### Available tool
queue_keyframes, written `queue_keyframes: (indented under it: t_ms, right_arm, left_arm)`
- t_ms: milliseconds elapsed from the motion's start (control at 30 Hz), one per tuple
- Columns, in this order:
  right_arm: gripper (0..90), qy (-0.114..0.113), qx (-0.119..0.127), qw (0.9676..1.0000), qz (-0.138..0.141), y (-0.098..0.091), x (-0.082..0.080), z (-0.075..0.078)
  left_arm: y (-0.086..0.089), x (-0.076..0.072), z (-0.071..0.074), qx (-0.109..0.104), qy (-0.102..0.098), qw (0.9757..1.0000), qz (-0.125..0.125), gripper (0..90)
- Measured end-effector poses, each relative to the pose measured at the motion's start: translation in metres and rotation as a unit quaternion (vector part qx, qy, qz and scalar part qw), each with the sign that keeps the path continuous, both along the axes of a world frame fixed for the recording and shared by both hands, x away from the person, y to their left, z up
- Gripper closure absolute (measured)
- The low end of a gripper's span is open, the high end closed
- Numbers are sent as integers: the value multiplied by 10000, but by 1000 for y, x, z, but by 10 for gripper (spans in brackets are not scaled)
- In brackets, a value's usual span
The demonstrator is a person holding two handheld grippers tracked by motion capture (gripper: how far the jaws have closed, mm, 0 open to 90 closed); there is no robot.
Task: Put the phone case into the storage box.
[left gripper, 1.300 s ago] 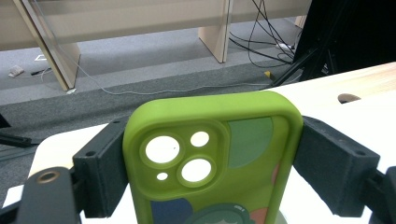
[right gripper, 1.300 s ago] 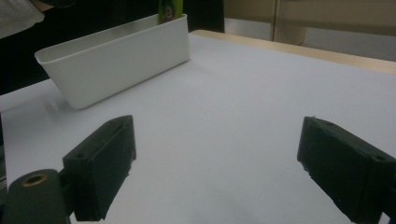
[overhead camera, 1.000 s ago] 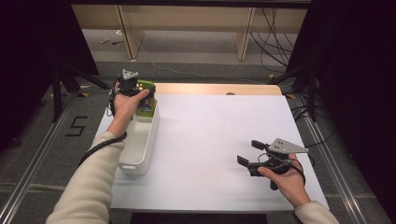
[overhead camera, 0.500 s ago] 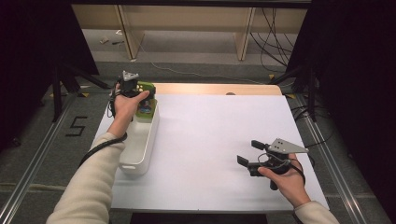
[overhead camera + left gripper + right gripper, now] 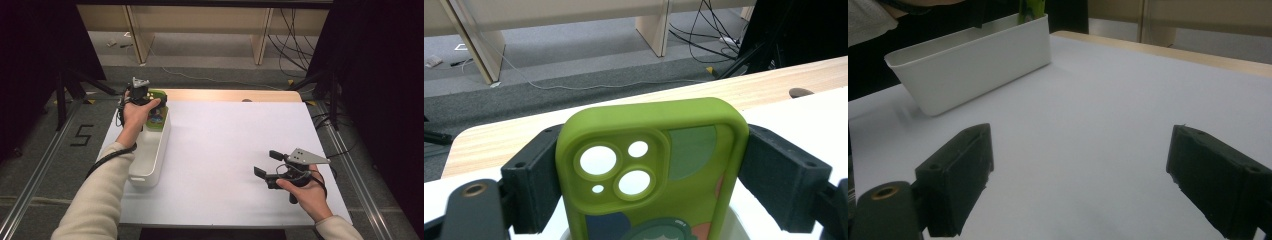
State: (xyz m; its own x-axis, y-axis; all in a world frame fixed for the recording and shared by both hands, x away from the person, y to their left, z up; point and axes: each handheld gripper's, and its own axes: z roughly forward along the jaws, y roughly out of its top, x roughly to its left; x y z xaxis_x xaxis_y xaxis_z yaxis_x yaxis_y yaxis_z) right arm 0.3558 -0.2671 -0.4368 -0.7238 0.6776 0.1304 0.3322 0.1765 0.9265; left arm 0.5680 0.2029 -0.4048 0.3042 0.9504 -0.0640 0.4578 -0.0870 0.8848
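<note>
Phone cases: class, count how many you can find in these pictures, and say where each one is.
1. A green phone case stands between the left tongs, above the far end of the white bin. The bin's inside is partly hidden, so more could lie there.

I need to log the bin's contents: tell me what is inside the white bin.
The lower end of a green phone case dips into the white bin at its far end, clamped by the left gripper. The case and hand cover the floor there; the near part looks bare.
</note>
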Motion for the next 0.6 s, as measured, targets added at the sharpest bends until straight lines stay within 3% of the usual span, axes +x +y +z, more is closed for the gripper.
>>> queue_keyframes:
  t_ms: [600]
  right_arm:
    - [126, 5, -5, 10000, 13, 0, 0, 0]
  left_arm:
    - [1, 2, -6, -13, 79, 10000, 41, 162]
